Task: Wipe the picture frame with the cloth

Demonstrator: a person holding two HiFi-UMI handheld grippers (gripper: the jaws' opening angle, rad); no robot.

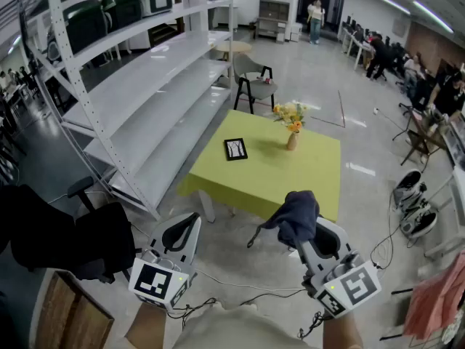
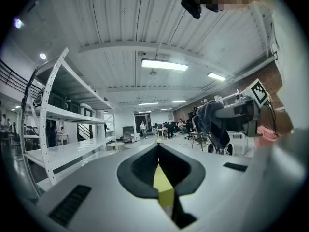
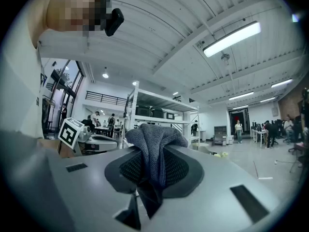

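Left gripper (image 1: 190, 222): held over the floor, jaws pressed together, nothing gripped.
Right gripper (image 1: 309, 231): jaws clamped on a dark blue-grey cloth (image 1: 296, 213), which is bunched over the tips.
Picture frame (image 1: 235, 149): laid flat on the yellow-green table (image 1: 240, 187), well apart from both grippers.
Vase of flowers (image 1: 291, 133): stood upright near the frame.

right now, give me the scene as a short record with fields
left gripper: shut, nothing in it
right gripper: shut on the dark cloth
picture frame: lying flat near the table's left edge, untouched
table: yellow-green top, ahead of both grippers
vase of flowers: upright, right of the frame, apart from it
shelving rack: white, left of the table
wiping: not yet begun
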